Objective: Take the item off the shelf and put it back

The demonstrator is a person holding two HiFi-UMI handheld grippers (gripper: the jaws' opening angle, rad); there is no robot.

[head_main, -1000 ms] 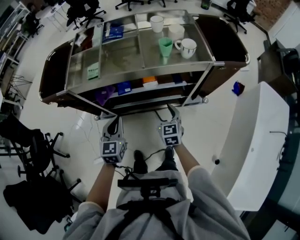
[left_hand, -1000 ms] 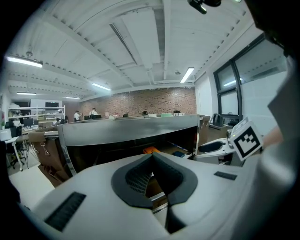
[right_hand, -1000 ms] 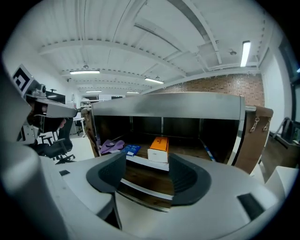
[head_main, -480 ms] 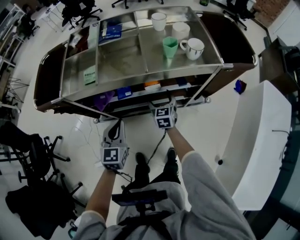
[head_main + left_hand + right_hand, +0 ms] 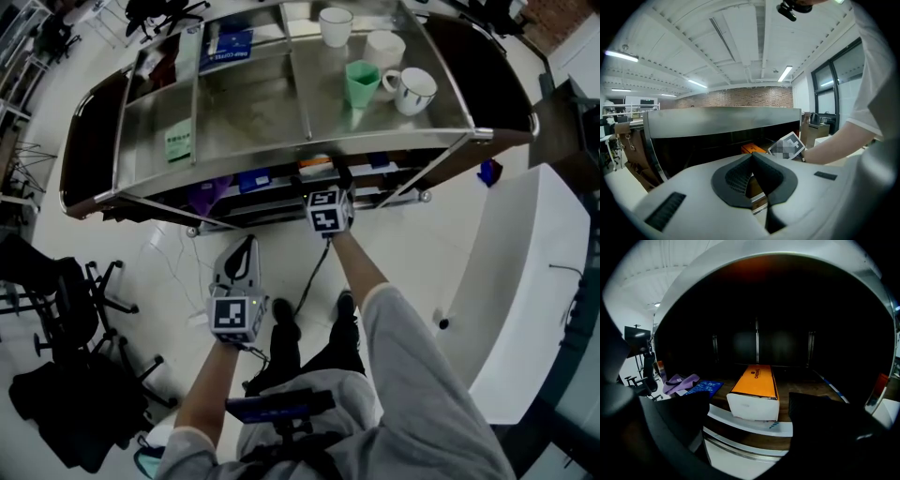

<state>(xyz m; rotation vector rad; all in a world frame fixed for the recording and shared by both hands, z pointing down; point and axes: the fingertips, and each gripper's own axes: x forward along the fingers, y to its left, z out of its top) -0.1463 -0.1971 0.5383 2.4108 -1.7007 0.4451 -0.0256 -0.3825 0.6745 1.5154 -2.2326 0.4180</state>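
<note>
The steel shelf unit (image 5: pixel 253 103) holds the orange box (image 5: pixel 754 378) on its lower shelf, near the front edge. Its long axis runs front to back, white end facing out. The right claw (image 5: pixel 752 425), its 2 jaws just opened wide, faces that end with nothing between them. The left claw (image 5: pixel 752 157) is closed and empty.

Orange box (image 5: pixel 315 160) mostly hidden under shelf top (image 5: pixel 248 103).

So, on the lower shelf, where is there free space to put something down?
Free: the bare shelf board to the right of the orange box, toward the shelf's right end. Crowded: the left side, where a blue packet and a purple cloth lie close together beside the box.
</note>
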